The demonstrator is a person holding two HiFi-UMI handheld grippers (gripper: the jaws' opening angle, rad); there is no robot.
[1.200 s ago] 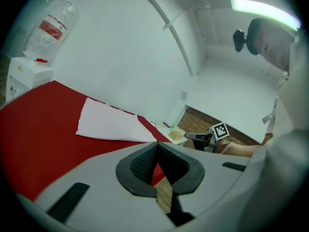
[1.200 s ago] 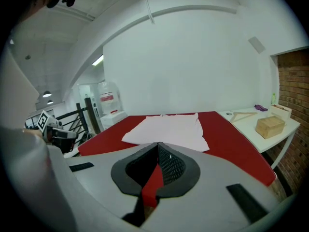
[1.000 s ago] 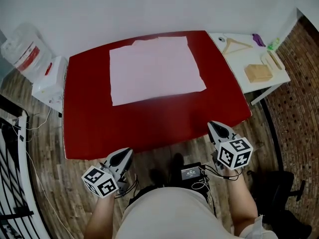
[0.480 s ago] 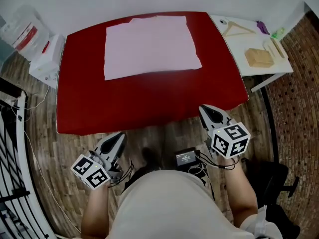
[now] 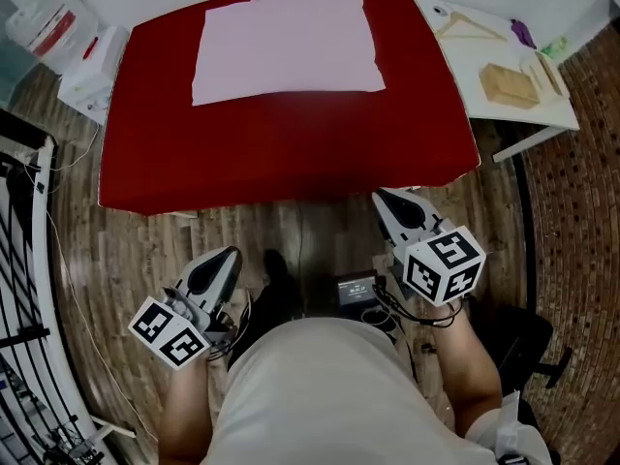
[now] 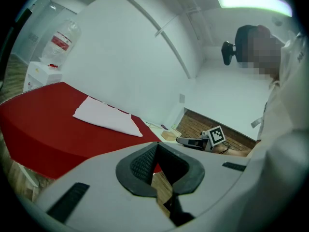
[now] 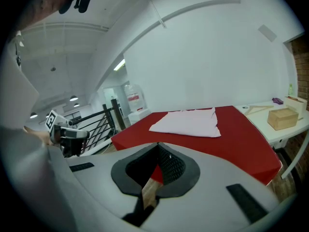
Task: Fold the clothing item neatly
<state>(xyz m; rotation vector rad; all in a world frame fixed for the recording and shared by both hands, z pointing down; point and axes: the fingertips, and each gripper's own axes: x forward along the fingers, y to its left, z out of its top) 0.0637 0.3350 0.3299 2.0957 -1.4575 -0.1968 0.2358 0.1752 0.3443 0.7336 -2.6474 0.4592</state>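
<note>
Clothing item (image 5: 286,45): pale pink, flat, near-square, on far half of red table (image 5: 281,153). Appears already folded; no fold in hand. Left gripper (image 5: 229,254) and right gripper (image 5: 384,200) both closed tight on nothing, over wood floor (image 5: 291,235), well short of table edge. Any further fold calls for reaching across, opening jaws, pinching an edge. White side table (image 5: 504,124) at right, bearing box (image 5: 507,83) and hanger (image 5: 465,29).

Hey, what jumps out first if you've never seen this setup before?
The bright red table fills the upper middle, with a pale pink garment lying flat toward its far edge. Nearer the person, the left gripper and right gripper hang shut and empty over the wood floor, short of the table.
</note>
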